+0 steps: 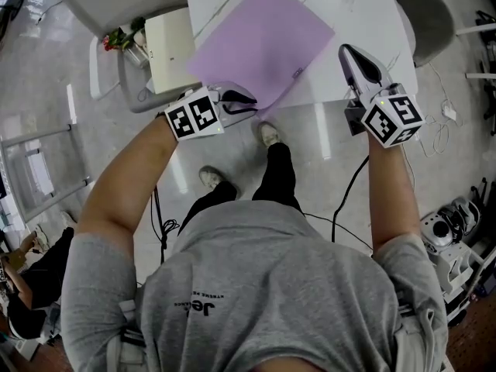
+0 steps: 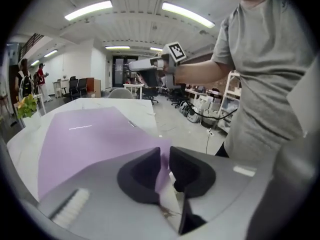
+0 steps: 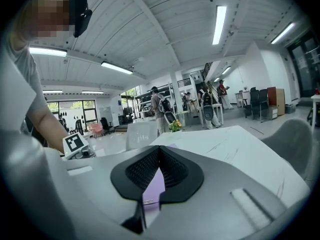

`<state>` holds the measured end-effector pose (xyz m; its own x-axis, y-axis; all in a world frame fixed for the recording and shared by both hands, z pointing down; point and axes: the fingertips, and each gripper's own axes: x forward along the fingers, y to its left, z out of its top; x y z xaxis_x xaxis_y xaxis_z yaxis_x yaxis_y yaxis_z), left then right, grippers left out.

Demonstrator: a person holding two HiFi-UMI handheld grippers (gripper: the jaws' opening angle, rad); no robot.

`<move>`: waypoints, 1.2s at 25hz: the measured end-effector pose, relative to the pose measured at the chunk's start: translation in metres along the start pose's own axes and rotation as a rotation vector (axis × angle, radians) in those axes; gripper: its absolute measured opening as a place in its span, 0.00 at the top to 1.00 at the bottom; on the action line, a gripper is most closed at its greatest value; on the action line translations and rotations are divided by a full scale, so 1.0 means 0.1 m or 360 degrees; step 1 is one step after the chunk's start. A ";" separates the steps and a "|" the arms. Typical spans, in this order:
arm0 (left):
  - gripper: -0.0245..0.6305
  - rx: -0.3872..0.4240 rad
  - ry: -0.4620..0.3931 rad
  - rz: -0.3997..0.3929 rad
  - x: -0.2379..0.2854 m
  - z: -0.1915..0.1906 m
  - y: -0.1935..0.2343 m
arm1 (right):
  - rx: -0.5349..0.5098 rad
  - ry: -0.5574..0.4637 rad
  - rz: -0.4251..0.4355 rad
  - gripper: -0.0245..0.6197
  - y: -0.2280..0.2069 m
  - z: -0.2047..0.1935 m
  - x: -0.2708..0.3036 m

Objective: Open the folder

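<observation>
One purple folder (image 1: pixel 260 41) lies on the white marble table (image 1: pixel 356 6), at 12 o'clock from the person. The left gripper (image 2: pixel 165 165) is pinching its near corner, and the right gripper (image 3: pixel 159 154), at the folder's 3 o'clock, is closed on nothing. One cream box (image 1: pixel 169 49) and one small plant (image 1: pixel 124 37) sit at its 9 o'clock. Glossy floor, strip-lit open office.

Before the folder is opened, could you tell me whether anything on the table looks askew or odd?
Only the purple folder: it lies diagonal to the table edges, its near corner at the front edge, pinched in the left gripper. Nothing looks spilled or damaged.
</observation>
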<state>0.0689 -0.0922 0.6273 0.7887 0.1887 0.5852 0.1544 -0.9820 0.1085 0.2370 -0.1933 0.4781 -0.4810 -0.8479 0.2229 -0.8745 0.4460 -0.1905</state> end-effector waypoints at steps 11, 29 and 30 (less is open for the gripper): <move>0.87 -0.0077 -0.0259 0.0091 -0.37 0.36 0.20 | 0.0044 0.0034 0.0054 0.96 0.09 -0.07 0.01; 0.87 -0.0141 -0.0285 0.0074 -0.28 0.34 0.13 | -0.0080 0.0798 0.0615 0.96 1.47 -1.94 0.16; 0.87 -0.0152 -0.0292 0.0073 -0.27 0.34 0.13 | -0.0073 0.0810 0.0611 0.96 1.46 -1.96 0.17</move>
<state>0.0695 -0.1099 0.5858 0.8902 0.1330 0.4358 0.0657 -0.9839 0.1661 0.0889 -0.0862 0.6409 -0.7199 -0.3883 0.5752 -0.6305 0.7124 -0.3082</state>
